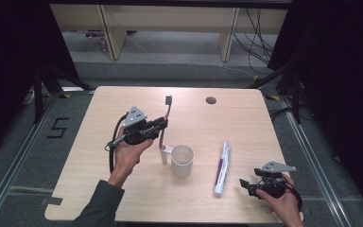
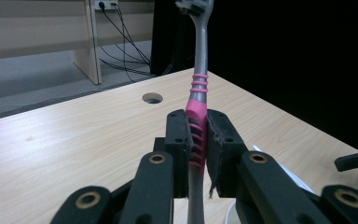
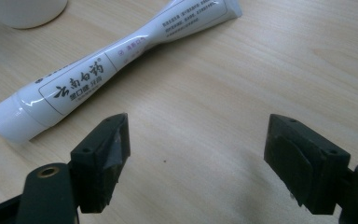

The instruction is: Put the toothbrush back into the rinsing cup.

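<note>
A: Where is the toothbrush (image 1: 165, 124), and how is it held?

B: The left gripper (image 1: 162, 126) clamps its pink handle, lifted off the table (image 1: 123, 198) just left of the white mug (image 1: 182, 161), head pointing far.

A: And the right gripper (image 3: 196, 154)?

B: Its jaws stand wide apart and hold nothing, resting near the toothpaste tube (image 1: 222, 169) at the right.

A: What could fail from here?

B: The narrow grip probably lets the handle pivot; its lower end might strike the mug rim and tip the mug.
</note>
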The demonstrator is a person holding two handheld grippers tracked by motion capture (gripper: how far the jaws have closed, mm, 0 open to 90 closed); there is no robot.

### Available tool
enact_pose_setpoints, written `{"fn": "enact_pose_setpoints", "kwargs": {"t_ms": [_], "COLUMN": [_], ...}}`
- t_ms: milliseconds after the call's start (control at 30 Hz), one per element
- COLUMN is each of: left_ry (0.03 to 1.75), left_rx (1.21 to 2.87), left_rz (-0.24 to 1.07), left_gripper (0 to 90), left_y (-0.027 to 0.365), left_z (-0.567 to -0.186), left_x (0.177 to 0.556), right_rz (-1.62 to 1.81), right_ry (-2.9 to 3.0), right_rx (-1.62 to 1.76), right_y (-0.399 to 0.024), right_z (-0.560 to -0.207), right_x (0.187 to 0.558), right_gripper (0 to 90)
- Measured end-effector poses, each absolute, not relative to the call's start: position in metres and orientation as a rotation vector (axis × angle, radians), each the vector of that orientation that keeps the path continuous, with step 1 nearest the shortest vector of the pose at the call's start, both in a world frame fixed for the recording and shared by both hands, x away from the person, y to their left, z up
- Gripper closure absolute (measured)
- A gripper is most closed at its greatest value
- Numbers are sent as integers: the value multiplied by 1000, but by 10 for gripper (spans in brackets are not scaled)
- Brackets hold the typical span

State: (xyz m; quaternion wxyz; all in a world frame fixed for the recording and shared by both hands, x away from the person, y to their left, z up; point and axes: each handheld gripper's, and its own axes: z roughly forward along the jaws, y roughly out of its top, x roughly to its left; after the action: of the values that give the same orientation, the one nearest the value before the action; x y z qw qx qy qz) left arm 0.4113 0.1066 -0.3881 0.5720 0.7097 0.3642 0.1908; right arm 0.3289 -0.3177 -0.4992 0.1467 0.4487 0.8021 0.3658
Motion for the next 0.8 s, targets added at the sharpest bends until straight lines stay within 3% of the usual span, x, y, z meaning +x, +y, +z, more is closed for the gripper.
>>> {"fn": "enact_pose_setpoints", "kwargs": {"t_ms": [800], "left_ry": [839], "left_rx": [1714], "left_rz": [439], "left_gripper": [791], "left_y": [104], "left_z": [-412], "left_x": [410], "right_rz": [1047], "right_ry": [2305], "right_rx": [1276], "right_y": [-318], "right_z": [-499], "right_x": [329], "right_gripper": [231]}}
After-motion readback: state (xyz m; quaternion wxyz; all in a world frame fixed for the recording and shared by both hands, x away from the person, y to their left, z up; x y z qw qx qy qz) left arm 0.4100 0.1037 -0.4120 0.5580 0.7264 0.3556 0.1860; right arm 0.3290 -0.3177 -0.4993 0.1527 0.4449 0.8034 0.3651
